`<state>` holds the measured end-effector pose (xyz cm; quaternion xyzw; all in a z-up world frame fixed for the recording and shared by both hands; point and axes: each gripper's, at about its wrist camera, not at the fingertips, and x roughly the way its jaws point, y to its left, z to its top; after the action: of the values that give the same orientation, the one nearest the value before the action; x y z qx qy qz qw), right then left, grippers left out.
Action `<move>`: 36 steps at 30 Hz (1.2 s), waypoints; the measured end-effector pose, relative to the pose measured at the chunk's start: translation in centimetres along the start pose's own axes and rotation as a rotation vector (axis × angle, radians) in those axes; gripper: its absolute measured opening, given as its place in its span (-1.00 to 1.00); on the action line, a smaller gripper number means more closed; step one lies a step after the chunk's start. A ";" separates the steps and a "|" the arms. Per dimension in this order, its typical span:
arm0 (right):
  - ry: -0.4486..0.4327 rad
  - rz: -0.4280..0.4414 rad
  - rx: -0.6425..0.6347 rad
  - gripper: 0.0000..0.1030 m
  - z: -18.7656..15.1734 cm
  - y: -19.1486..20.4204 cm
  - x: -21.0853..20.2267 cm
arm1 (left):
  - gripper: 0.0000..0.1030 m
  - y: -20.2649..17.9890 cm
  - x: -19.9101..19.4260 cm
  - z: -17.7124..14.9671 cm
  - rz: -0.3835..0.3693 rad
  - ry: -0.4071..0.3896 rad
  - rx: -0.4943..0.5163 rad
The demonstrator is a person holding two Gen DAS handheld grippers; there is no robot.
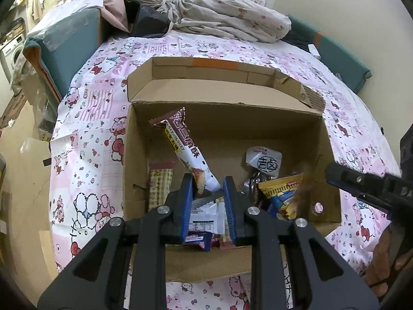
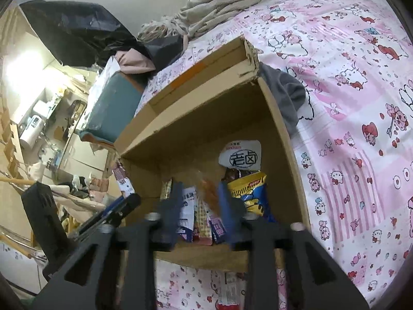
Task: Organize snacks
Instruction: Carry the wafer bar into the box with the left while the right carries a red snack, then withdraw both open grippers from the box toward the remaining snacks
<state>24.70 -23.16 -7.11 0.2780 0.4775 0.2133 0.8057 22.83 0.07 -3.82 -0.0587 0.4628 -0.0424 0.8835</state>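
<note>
Cardboard box (image 1: 227,126) open on pink cartoon bedsheet (image 1: 87,139), snack packets heaped inside. Left gripper (image 1: 208,184) over near edge, jaws apart, long brown-and-white snack packet (image 1: 184,147) leaning up between the tips; clamped or merely touching, cannot tell. Right gripper (image 2: 199,196) above same box, jaws apart, blurred orange packet (image 2: 209,193) between them, grip unclear. Yellow-and-blue bag (image 2: 251,193) just beside, white-labelled packet (image 2: 241,155) behind.

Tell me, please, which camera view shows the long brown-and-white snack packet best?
The left wrist view: the long snack packet stands tilted in the cardboard box, its lower end between the left gripper fingers. The right wrist view shows only a sliver of it at the box's left wall.
</note>
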 end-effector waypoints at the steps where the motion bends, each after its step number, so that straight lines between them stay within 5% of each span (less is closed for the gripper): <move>1: -0.010 0.005 0.000 0.35 0.1 0.1 -0.1 | -0.56 -0.1 -0.1 0.0 0.001 -0.002 0.006; 3: -0.042 0.002 0.000 0.71 0.1 0.4 -0.7 | -0.35 -0.4 -0.3 0.0 0.006 -0.003 0.015; 5: -0.059 -0.006 -0.007 0.75 0.3 0.7 -1.1 | 0.38 -0.4 -0.7 -0.1 -0.001 -0.017 0.007; 7: -0.066 -0.011 -0.017 0.76 0.3 1.0 -1.3 | 0.77 -0.2 -1.1 -0.2 -0.012 -0.032 -0.019; 29: -0.067 -0.179 -0.107 0.76 -2.1 2.7 -4.6 | 0.79 -1.0 -5.2 -2.8 0.038 -0.087 -0.013; 36: -0.069 -0.226 -0.111 0.98 -4.3 4.1 -6.9 | 0.79 -1.2 -5.7 -4.9 0.026 -0.050 -0.042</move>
<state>17.39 -23.24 -1.66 0.1845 0.4653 0.1378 0.8547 15.53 -0.67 -1.84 -0.0721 0.4422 -0.0196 0.8938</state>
